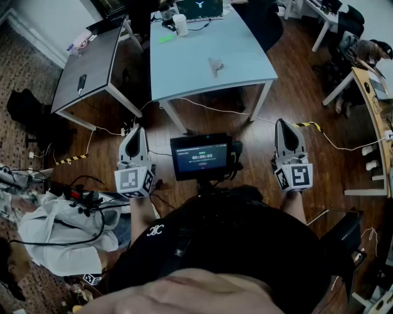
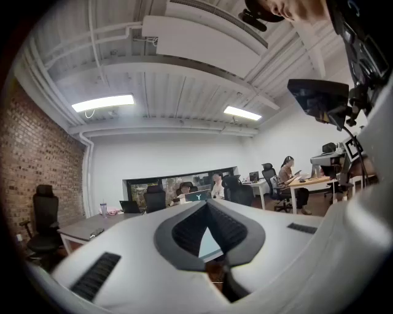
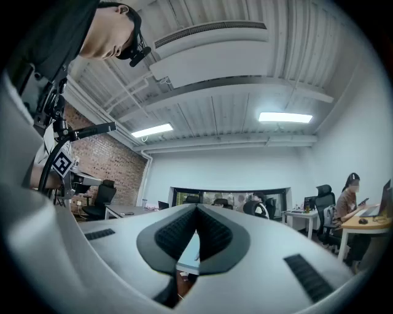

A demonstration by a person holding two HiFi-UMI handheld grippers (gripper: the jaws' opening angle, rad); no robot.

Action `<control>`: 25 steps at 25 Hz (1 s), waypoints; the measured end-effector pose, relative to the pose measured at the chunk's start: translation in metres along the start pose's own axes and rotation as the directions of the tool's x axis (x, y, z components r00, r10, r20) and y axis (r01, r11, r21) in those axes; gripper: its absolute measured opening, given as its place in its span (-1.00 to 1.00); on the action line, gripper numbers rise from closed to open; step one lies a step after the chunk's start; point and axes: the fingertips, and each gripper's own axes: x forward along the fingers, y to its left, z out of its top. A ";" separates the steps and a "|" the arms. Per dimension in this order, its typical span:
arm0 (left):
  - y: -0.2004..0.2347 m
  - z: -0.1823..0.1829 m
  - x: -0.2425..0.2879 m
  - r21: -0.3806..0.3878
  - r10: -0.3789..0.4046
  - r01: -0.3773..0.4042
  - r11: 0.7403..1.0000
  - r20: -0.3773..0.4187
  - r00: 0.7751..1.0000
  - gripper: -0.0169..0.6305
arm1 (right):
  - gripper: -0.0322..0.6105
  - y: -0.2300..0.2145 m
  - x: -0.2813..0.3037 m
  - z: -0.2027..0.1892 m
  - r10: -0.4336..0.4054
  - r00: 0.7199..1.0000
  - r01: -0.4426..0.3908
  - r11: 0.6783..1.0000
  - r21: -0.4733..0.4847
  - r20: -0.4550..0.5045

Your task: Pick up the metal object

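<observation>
Farthest left, ahead and to the left of the left claw [image 1: 136,130]: a dark grey table [image 1: 98,58] with a small dark item [image 1: 81,82] on top, possibly a phone, too small to tell. Left claw itself low over the wood floor [image 1: 202,122], tips pressed together, nothing pinched between them. Ahead and to the right of it, well apart: a light blue table [image 1: 184,67], and on its top the metal object [image 1: 215,65], lying untouched near the middle. Beyond the metal object, at the far end of the same top: a green scrap [image 1: 166,38], a white cup [image 1: 180,24] and an open laptop [image 1: 199,8]. Just right of the left claw, close to the body: a small dark screen [image 1: 201,157] on a chest mount. Right of the screen, the right claw [image 1: 290,126], also low over the floor, jaws tight together and empty, the metal object ahead and to its left, well apart. Just right of this claw's tip, striped yellow-and-black tape [image 1: 310,126] on the floor; farther right, a pale desk [image 1: 368,92] with a seated person [image 1: 368,52].
</observation>
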 end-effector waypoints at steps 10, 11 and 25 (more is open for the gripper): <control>0.048 -0.021 0.015 -0.032 0.041 -0.041 0.999 -0.009 0.999 -0.91 | -0.96 0.010 0.020 -0.010 -0.034 0.999 0.034 0.999 -0.002 -0.018; 0.049 -0.022 0.019 -0.031 0.041 -0.041 0.999 -0.009 0.999 -0.91 | -0.96 0.006 0.023 -0.010 -0.041 0.999 0.041 0.999 0.018 -0.011; 0.059 -0.019 0.164 -0.052 0.088 -0.088 0.995 -0.010 0.996 -0.91 | -0.96 -0.095 0.157 -0.045 -0.053 0.996 0.044 0.992 0.114 0.077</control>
